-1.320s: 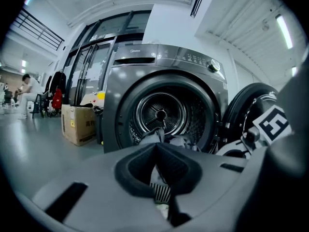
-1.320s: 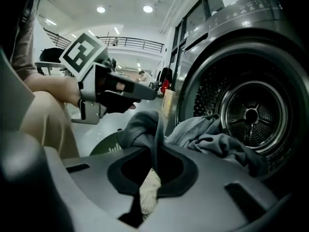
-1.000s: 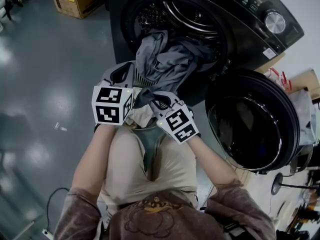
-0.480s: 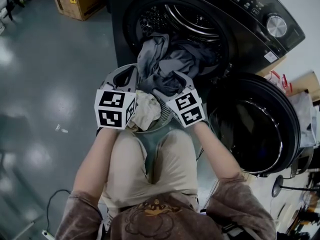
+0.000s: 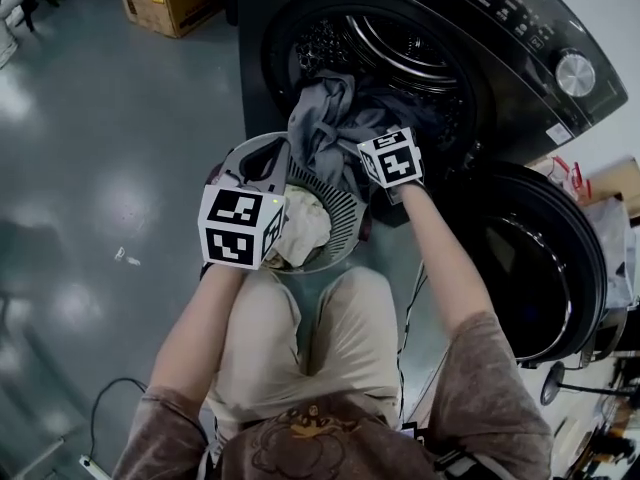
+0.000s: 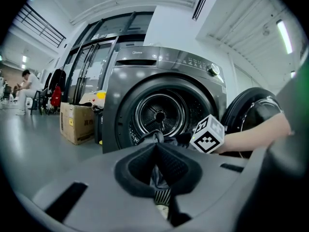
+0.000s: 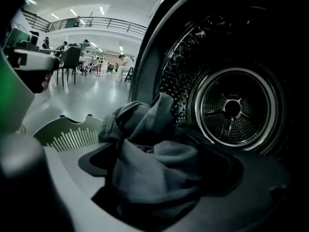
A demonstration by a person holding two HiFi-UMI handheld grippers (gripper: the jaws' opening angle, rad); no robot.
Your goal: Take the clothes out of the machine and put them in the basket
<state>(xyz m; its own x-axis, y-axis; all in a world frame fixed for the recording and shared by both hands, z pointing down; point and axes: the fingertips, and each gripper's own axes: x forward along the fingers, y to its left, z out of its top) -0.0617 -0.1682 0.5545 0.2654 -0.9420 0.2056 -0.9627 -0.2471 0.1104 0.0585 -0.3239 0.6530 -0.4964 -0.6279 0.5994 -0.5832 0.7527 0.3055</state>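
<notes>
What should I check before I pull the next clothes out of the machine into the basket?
1. Machine door open: ok.
2. Basket in front of the opening: ok.
3. Left gripper jaws shut on grey clothes: ok.
4. Right gripper gripping: not ok; jaws opening, clothes between them, not pinched.
5. Clothes clear of the drum: not ok; they hang over its rim.
6. More clothes deeper inside: cannot tell.

I see grey clothes [image 5: 330,118] spilling in a crumpled heap from the open drum of the dark machine [image 5: 500,38], draping over the slatted basket [image 5: 343,206], which holds a pale garment [image 5: 300,226].
</notes>
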